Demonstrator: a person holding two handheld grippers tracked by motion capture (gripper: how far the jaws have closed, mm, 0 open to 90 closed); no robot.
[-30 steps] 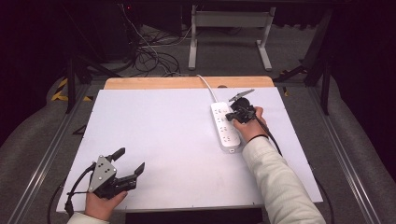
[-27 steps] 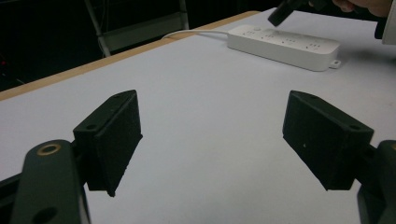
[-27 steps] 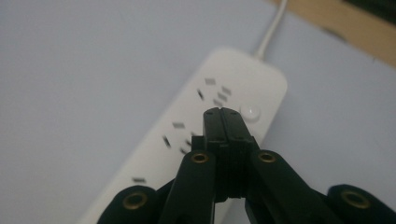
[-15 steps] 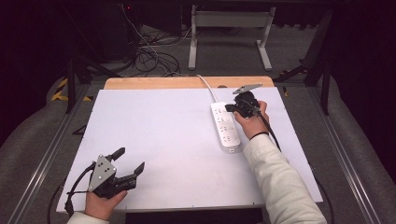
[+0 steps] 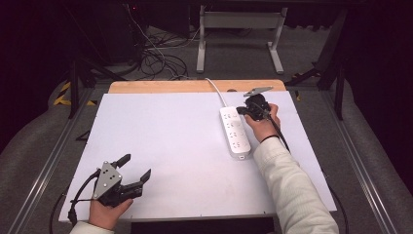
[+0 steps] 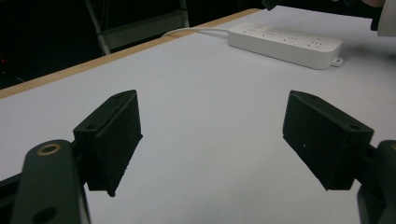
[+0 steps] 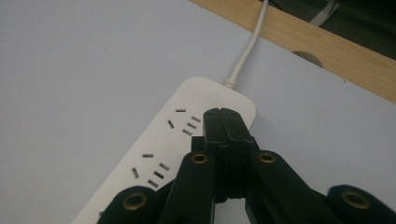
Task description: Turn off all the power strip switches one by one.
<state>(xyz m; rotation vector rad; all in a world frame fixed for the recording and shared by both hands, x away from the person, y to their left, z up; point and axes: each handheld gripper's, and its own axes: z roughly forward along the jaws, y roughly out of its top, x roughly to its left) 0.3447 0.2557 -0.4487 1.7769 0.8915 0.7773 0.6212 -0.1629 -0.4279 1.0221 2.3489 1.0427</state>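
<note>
left tongs rested low at the near left corner of the white tabletop, gripped by a hand coming in from the bottom edge, a grey three-cornered plate on top and a cable trailing off behind. stood wide open in the left gripper view, both black jaws well apart with nothing but bare white surface between them. lay well apart from the white power strip, which sat flat on the right half of the tabletop, running lengthwise away from the person, its white cord leading off the far end over the wooden edge strip. seen again far off in the left gripper view as a long white bar near the far edge. right tongs hovered at the far end of the strip, carried by a hand in a white sleeve. pressed fully together in the right gripper view, jaw tips closed on nothing, poised over the end of the strip nearest the cord, just beside the last group of socket slots; could not tell whether the tips touched the casing.
</note>
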